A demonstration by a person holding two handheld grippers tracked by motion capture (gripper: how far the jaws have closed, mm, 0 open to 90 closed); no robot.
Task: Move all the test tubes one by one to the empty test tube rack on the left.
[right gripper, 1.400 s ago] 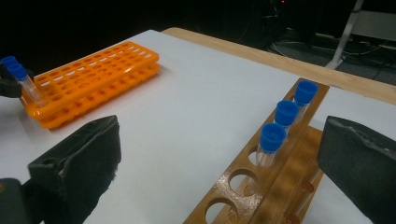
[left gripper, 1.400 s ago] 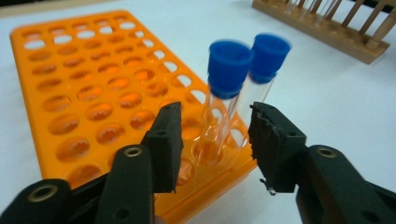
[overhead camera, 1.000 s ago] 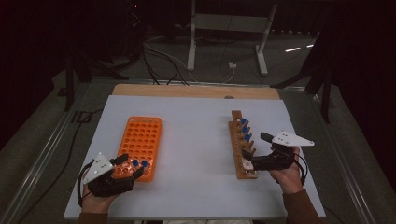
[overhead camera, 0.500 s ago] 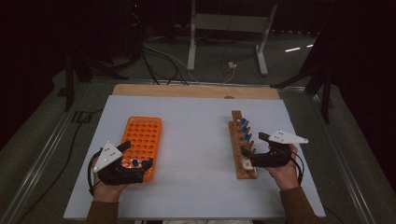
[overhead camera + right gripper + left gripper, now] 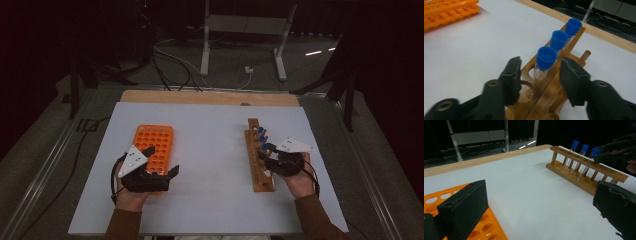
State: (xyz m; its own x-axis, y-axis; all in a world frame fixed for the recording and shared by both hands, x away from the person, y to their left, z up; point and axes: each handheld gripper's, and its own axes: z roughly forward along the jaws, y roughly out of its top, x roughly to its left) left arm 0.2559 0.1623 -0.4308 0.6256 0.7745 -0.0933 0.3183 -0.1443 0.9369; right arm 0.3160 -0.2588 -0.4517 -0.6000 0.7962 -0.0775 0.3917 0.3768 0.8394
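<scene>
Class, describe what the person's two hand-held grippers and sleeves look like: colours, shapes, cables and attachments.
Each hand-held gripper is black: the left hand-held gripper and the right hand-held gripper both carry a pale grey three-cornered plate with small dark dots on top. A thin black cable loops from each. The jaws end in blocky black pads. The person wears brown sleeves.

Right gripper (image 5: 540,75) over wooden rack (image 5: 544,95), jaws just closing, not yet touching nearest blue-capped tube (image 5: 545,60) standing between their tips. Beyond the tips, two more capped tubes (image 5: 559,40) in line along the rack. Far off past the left jaw, orange rack (image 5: 446,12) on white table (image 5: 474,45).
</scene>
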